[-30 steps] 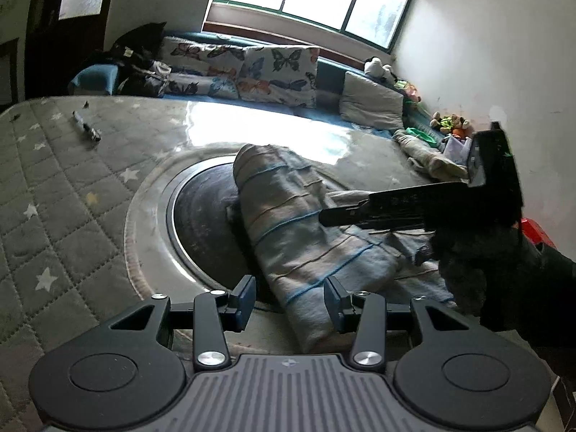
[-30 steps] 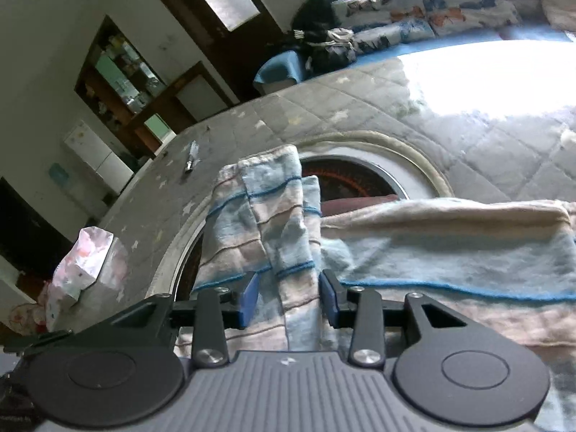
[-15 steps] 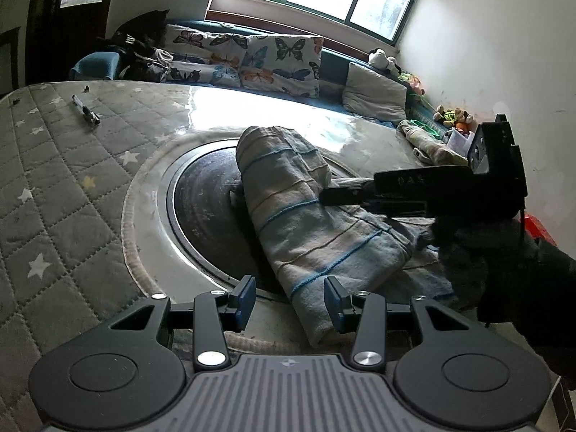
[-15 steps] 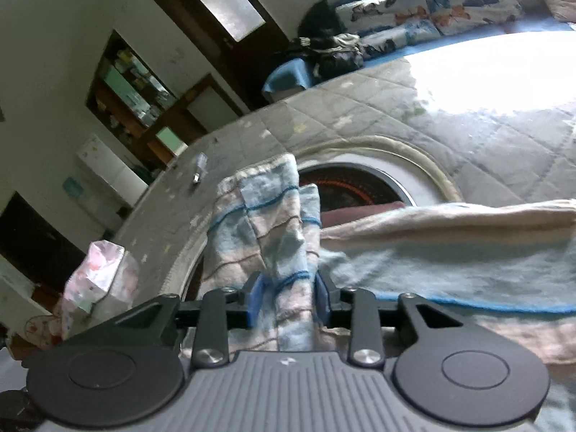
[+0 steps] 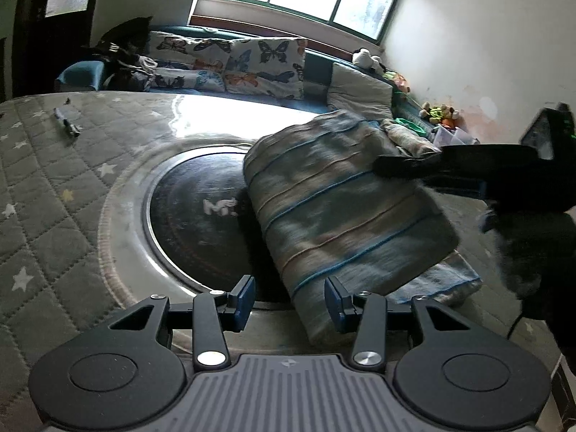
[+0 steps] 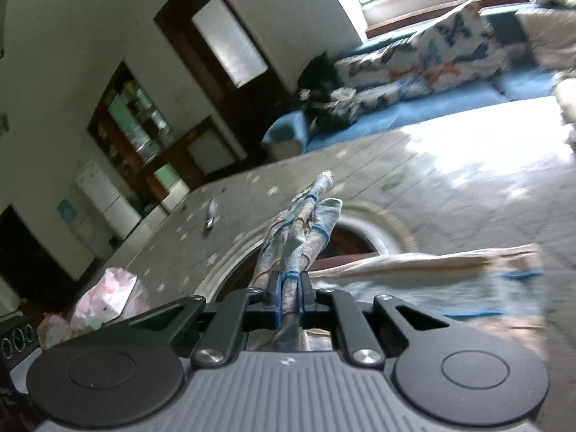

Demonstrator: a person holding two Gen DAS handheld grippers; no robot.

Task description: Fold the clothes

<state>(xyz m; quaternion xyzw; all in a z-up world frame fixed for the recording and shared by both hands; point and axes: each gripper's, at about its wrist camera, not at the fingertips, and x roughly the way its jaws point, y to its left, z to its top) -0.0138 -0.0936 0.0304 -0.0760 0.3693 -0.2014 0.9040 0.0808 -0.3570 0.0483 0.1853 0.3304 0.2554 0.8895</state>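
Note:
A striped blue and beige cloth point(image 5: 334, 216) lies partly over the round dark inset point(image 5: 194, 216) of the quilted table. In the left wrist view my right gripper point(image 5: 379, 166) comes in from the right and holds the cloth's upper fold off the table. In its own view the right gripper point(image 6: 288, 297) has its jaws closing tight on a bunched fold of the cloth point(image 6: 302, 230), and the pads press on it. My left gripper point(image 5: 288, 300) stands open low at the table's near edge. The cloth's near corner lies between its fingers, close to the right one, and is not gripped.
A star-patterned quilted cover point(image 5: 54, 198) spreads over the table, with a pen point(image 5: 66, 127) at the far left. A sofa with butterfly cushions point(image 5: 252, 61) runs behind under the window. A pink bag point(image 6: 108, 295) sits at the table's left edge. A dark sleeve point(image 5: 522, 252) fills the right.
The right gripper's jaws went from apart around the cloth's fold to shut on it, and it rose, lifting that part off the table. The left gripper has stayed put.

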